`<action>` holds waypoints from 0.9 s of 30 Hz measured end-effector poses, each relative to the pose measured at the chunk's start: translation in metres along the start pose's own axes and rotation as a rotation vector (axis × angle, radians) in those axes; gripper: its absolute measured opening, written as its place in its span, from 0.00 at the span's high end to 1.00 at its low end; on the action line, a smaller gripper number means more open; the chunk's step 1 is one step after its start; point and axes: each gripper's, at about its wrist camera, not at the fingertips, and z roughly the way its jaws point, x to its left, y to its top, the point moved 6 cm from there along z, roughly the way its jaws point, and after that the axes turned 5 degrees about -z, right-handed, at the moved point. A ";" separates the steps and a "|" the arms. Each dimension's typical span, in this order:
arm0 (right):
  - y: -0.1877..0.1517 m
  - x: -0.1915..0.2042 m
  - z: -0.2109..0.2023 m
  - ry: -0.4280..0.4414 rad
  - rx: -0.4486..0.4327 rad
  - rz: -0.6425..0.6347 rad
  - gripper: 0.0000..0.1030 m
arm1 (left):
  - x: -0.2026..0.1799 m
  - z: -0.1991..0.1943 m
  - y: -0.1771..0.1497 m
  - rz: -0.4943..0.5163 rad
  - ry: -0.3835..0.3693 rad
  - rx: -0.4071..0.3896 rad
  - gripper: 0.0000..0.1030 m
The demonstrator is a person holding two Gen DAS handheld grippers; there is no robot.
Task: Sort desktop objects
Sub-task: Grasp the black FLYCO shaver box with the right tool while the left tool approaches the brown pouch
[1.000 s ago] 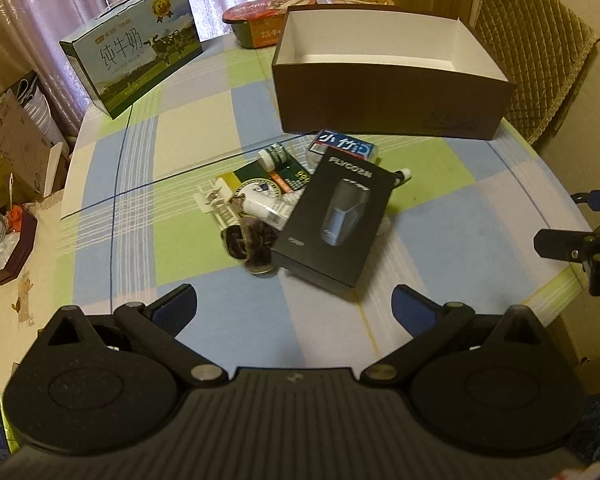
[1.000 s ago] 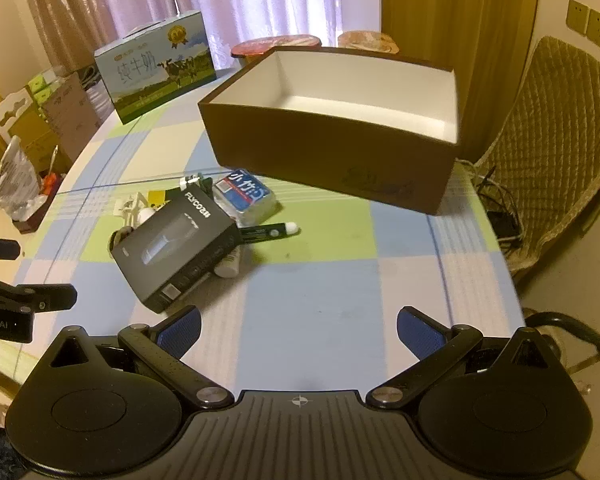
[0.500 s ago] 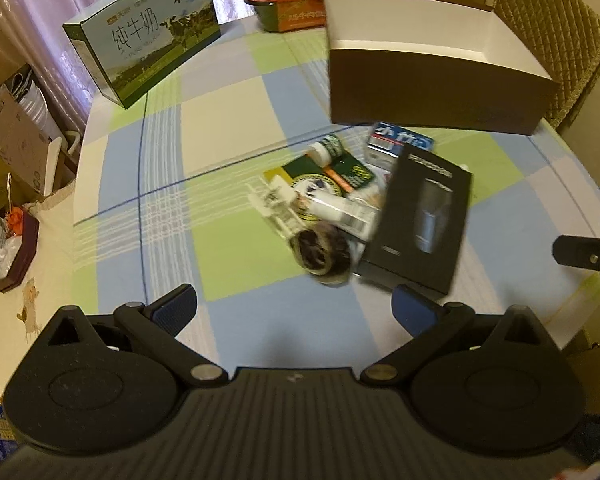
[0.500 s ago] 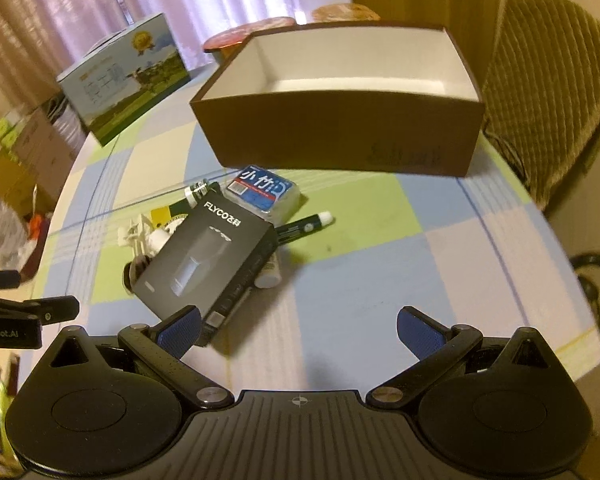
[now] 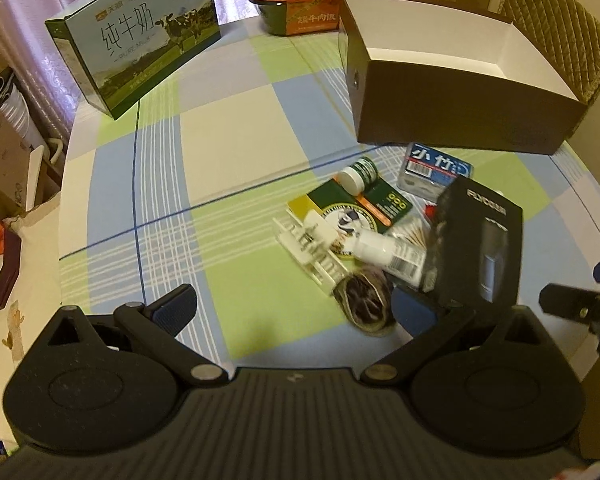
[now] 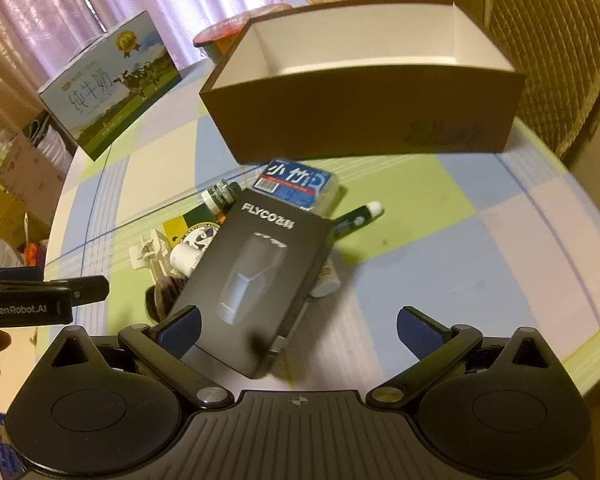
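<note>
A heap of small items lies mid-table: a black shaver box (image 5: 480, 248) (image 6: 256, 276), a blue tissue pack (image 5: 434, 170) (image 6: 298, 184), a white pill bottle (image 5: 388, 254), a green-capped bottle (image 5: 358, 172), a green card (image 5: 352, 208), a white plastic clip (image 5: 308, 248), a dark round object (image 5: 366, 304) and a marker (image 6: 358, 216). Behind stands an open brown box (image 5: 452, 120) (image 6: 364, 120) with a white inside. My left gripper (image 5: 296, 308) is open at the heap's left. My right gripper (image 6: 298, 324) is open, its left finger (image 6: 180, 326) at the shaver box's near corner.
A milk carton box (image 5: 140, 44) (image 6: 108, 84) stands at the table's far left. Two instant-meal bowls (image 5: 300, 6) sit behind the brown box. A woven chair (image 5: 556, 28) (image 6: 556, 48) is at the right. Cardboard boxes stand on the floor to the left.
Both grippers have moved closer to the heap. The left view has swung left, so the heap now sits right of centre; the right gripper now reaches the shaver box.
</note>
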 end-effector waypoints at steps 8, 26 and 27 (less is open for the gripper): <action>0.004 0.017 0.027 -0.028 0.010 0.074 0.02 | 0.017 0.023 0.004 -0.001 -0.009 0.041 0.01; 0.004 0.017 0.054 -0.073 0.045 0.011 0.21 | 0.026 0.046 -0.005 -0.017 -0.050 0.120 0.01; 0.003 0.012 0.053 -0.073 0.049 0.003 0.21 | 0.024 0.047 -0.006 -0.014 -0.060 0.123 0.01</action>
